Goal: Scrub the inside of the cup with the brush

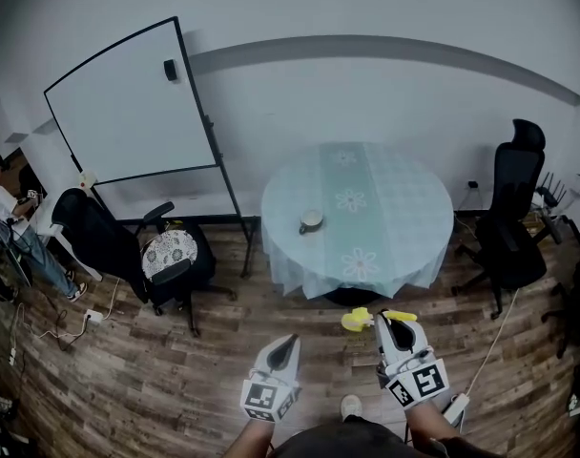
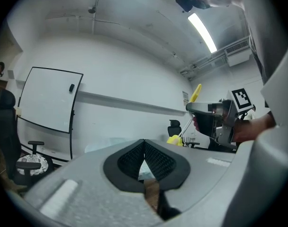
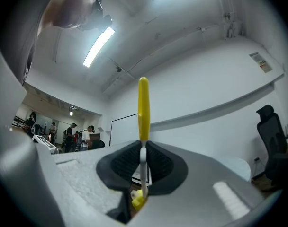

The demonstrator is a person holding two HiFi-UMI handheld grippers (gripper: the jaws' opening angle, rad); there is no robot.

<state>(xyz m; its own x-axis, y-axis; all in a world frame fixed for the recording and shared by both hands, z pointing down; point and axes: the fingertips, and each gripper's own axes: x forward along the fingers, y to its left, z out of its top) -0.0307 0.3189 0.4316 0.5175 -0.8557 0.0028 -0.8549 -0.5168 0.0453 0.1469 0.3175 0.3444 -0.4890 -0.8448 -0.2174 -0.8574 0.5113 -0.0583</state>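
Note:
A small grey cup [image 1: 311, 220] stands upright on the round table [image 1: 404, 208] with a pale floral cloth, well ahead of both grippers. My right gripper [image 1: 383, 321] [image 3: 143, 148] is shut on a brush [image 1: 364, 319] with a yellow handle [image 3: 143, 108], a white shaft and a yellow head; the handle sticks out past the jaws. In the left gripper view the brush [image 2: 195, 93] and the right gripper [image 2: 201, 109] show at right. My left gripper [image 1: 290, 340] [image 2: 144, 143] is shut with nothing in it. Both hover over the wooden floor, short of the table.
A whiteboard on a stand [image 1: 137, 103] is at left of the table. An office chair with a patterned cushion [image 1: 171, 254] stands below it, and a black office chair [image 1: 514, 218] at right. A person [image 1: 13, 222] is at far left; cables lie on the floor.

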